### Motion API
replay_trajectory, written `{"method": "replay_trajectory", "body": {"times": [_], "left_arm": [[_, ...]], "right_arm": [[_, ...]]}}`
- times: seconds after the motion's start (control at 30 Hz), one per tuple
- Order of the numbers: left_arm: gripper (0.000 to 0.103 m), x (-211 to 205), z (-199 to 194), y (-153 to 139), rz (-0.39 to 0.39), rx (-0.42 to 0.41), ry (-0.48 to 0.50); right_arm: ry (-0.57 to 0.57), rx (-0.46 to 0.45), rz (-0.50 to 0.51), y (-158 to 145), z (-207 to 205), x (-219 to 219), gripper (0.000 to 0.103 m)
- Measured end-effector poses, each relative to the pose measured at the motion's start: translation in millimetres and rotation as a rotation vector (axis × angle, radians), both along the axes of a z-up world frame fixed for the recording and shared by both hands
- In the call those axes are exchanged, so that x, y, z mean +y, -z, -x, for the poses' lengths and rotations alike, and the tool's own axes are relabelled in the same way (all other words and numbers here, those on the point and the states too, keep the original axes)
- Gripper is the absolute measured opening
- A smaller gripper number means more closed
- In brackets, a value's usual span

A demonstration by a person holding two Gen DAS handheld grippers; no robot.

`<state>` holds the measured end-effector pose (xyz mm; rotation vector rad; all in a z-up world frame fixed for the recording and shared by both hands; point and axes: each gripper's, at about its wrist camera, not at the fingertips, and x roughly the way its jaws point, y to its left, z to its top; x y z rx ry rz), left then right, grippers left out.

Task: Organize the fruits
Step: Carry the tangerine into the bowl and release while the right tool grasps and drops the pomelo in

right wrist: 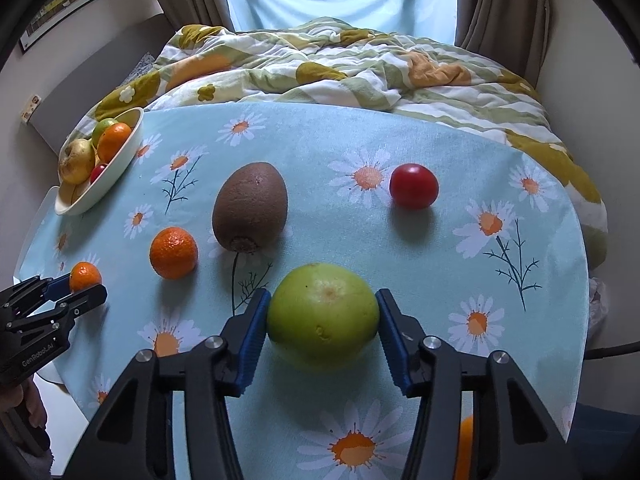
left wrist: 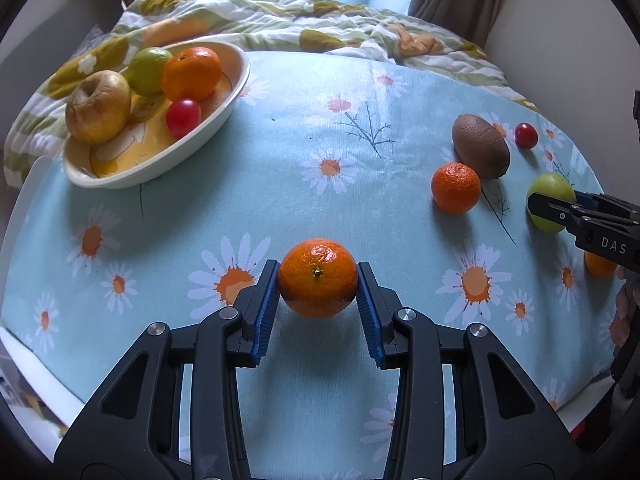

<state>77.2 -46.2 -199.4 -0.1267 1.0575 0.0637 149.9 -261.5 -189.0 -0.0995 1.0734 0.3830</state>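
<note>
**Both tools at fruit, bowl waiting at the far left**

The bowl point(left wrist: 240, 80) on the flowered surface point(left wrist: 280, 140) already carries an apple, a green fruit, an orange and a small red one, so it looks like the collecting place. The left tool point(left wrist: 318, 280) is clenched on a mandarin point(left wrist: 317, 276), both blue pads pressing its sides. The right tool point(right wrist: 322, 312) brackets the green fruit point(right wrist: 323, 316): its left pad touches, while a thin gap seems to remain at the right, so no firm grasp yet. A kiwi point(right wrist: 250, 210), a red tomato point(right wrist: 414, 185) and another mandarin point(right wrist: 173, 253) lie loose nearby.
</note>
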Motion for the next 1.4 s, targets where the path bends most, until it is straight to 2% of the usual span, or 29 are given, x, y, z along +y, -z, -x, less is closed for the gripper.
{"method": "replay_trajectory", "body": {"times": [0.17, 0.37, 0.87, 1.1, 1.4], "left_arm": [[0.044, 2, 9, -13, 0.010, -0.028, -0.012], [0.044, 10, 21, -45, 0.011, -0.079, -0.023], [0.044, 74, 31, -102, -0.004, -0.143, 0.030], [0.044, 116, 17, -106, -0.013, -0.142, 0.064], [0.044, 159, -14, -85, -0.011, -0.109, 0.146]], "right_arm": [[-0.010, -0.027, -0.011, -14, 5, 3, 0.049], [-0.052, -0.050, -0.027, -39, 15, 17, 0.049], [-0.104, -0.077, -0.072, -91, 42, 102, 0.049], [-0.096, -0.078, -0.095, -97, 43, 146, 0.049], [-0.033, -0.066, -0.102, -90, 34, 190, 0.049]]}}
